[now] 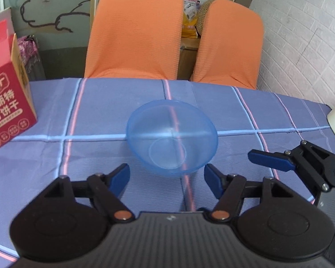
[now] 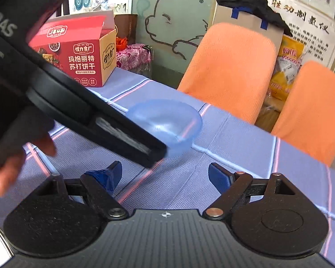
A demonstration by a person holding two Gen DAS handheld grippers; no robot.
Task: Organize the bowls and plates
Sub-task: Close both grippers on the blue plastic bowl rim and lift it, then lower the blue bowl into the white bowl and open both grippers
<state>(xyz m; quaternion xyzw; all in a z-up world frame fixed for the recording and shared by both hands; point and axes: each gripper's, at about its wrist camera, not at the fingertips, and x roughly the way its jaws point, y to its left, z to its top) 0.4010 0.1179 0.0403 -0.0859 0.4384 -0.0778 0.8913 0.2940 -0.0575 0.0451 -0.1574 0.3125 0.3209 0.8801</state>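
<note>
Purple checked cloth covers the surface (image 1: 100, 116), with two orange-covered chair backs (image 1: 136, 29) standing past its far edge and a white brick wall beyond the right-hand chair. One translucent blue bowl (image 1: 172, 138) sits upright on the cloth, straight ahead of the left tongs (image 1: 167, 178) and just past their blue fingertips (image 1: 120, 178); these tongs are released, spread wide, with the bowl's near wall close to the gap but not touched. Far to the left of them stands a red biscuit box (image 1: 6, 102) with its lid flaps up. To their right the right tongs (image 1: 270, 158) reach in low over the cloth, apart from the bowl. From the right wrist view, the right tongs (image 2: 165, 176) are likewise released and grasp nothing; the bowl (image 2: 169, 120) lies ahead and slightly left, partly hidden by the dark body of the left device (image 2: 78, 102), held by a hand (image 2: 15, 156) at the left edge.
</note>
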